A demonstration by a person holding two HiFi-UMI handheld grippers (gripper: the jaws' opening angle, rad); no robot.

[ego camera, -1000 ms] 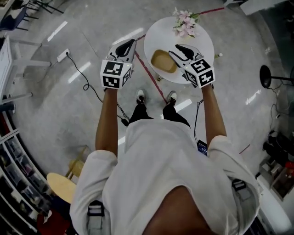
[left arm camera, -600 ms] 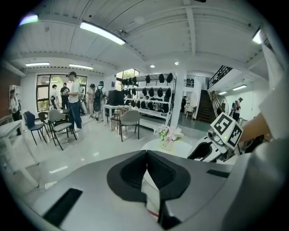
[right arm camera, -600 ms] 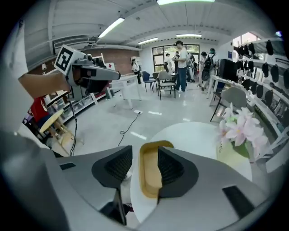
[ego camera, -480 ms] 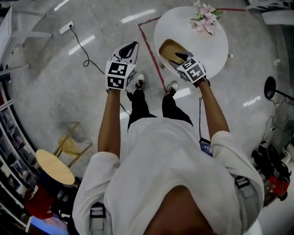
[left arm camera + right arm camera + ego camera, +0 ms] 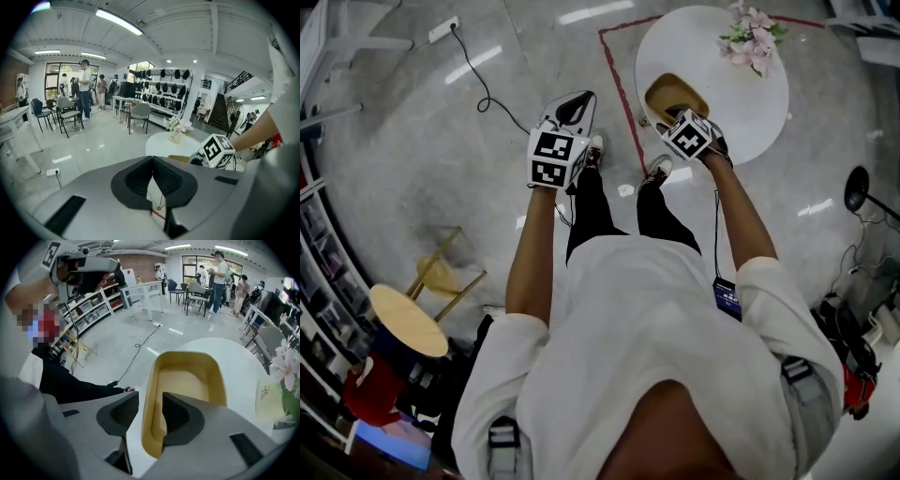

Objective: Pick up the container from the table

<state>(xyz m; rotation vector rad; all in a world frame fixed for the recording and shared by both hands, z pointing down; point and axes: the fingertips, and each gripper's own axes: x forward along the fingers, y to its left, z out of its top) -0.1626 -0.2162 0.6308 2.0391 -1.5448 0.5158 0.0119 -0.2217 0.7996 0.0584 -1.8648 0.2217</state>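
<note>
- The yellow container (image 5: 677,92) sits on the round white table (image 5: 750,103), close to its near left edge, in the upper right of the head view. A pot of flowers (image 5: 753,33) stands well apart from it, toward the table's far side.
- The step in hand looks like taking hold of the container by its side wall. In the right gripper view, the right gripper (image 5: 150,404) appears to straddle the left wall of the container (image 5: 183,383). One jaw is outside it and the other over the hollow.
- To do this well, the pads should probably go further down the wall and stay square to it. A firm squeeze should come before any lift. Held by one side, the container may tip, so a slow, straight rise seems wise.
- The right jaws stand part open, with a gap somewhat wider than the wall. Nothing is clamped yet, and I cannot tell whether either pad touches the wall.
- The left gripper (image 5: 152,159) is at centre left of the head view (image 5: 574,105), over the floor and apart from the table. Its jaw tips meet, with nothing between them.
</note>
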